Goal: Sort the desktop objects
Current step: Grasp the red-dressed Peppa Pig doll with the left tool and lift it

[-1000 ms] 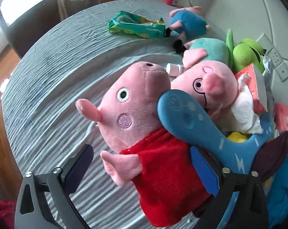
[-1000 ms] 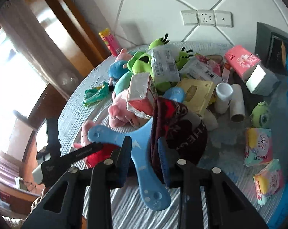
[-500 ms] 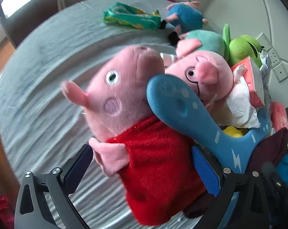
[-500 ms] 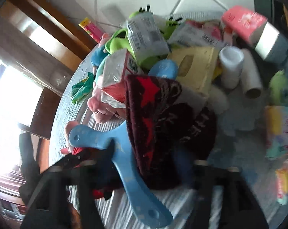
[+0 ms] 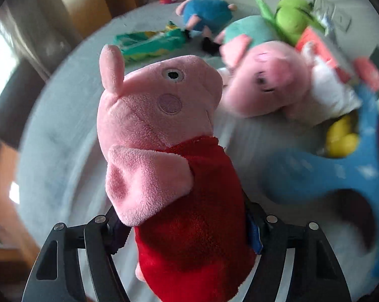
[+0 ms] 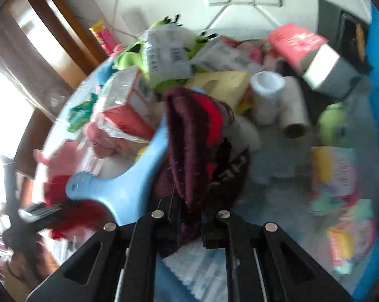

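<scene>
— Since a second ago, what has moved?

— Both grippers have closed. Then the left gripper (image 5: 186, 229) stood wide open beside the pig (image 5: 169, 156); now its fingers (image 5: 253, 229) clamp the pig's red dress, and the toy stands upright, lifted off the table (image 5: 63, 136).

— And the right one?

— Right gripper (image 6: 190, 229) points level toward the pile, fingers pinched tight on the dark red cloth (image 6: 192, 146), which rises straight up between them. Before, it straddled the cloth and the blue paddle (image 6: 119, 188) loosely.

— Where is the paddle?

— Just left of the cloth, touching it, outside the fingers. Behind, a second pig (image 5: 267, 88) lies near the table's far edge; motion blurs the rest.
</scene>
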`<action>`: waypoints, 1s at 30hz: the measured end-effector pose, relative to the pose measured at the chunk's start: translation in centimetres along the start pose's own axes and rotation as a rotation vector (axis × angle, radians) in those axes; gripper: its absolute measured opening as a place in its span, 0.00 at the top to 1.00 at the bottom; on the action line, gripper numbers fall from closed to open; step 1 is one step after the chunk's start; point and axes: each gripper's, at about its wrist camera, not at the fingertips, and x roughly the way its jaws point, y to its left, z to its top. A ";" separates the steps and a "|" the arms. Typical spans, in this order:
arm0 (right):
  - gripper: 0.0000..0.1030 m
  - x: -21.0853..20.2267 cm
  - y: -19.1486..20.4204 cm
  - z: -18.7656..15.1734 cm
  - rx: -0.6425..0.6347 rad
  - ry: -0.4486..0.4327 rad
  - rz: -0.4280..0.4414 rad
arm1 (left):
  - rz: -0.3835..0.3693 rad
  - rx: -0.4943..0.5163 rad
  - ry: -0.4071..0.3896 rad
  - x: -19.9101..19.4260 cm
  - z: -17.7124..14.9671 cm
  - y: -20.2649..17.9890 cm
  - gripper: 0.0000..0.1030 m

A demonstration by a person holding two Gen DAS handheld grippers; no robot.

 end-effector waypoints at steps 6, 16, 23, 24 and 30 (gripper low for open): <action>0.89 2.0 -0.7 0.6 0.038 0.047 0.007 | 0.009 0.025 -0.014 0.8 0.4 0.2 0.23; 0.89 4.3 1.0 1.0 0.049 0.065 0.021 | 0.017 0.010 -0.010 2.0 0.9 -0.5 0.16; 0.87 5.8 1.6 0.8 0.054 0.064 0.015 | 0.005 0.012 -0.041 1.9 0.5 -0.6 0.18; 0.85 5.8 1.5 0.7 0.064 0.060 0.026 | 0.001 0.009 -0.045 1.9 0.4 -0.5 0.17; 0.74 4.9 0.7 0.1 0.113 0.028 0.078 | -0.046 -0.009 -0.024 2.6 0.1 -0.1 0.13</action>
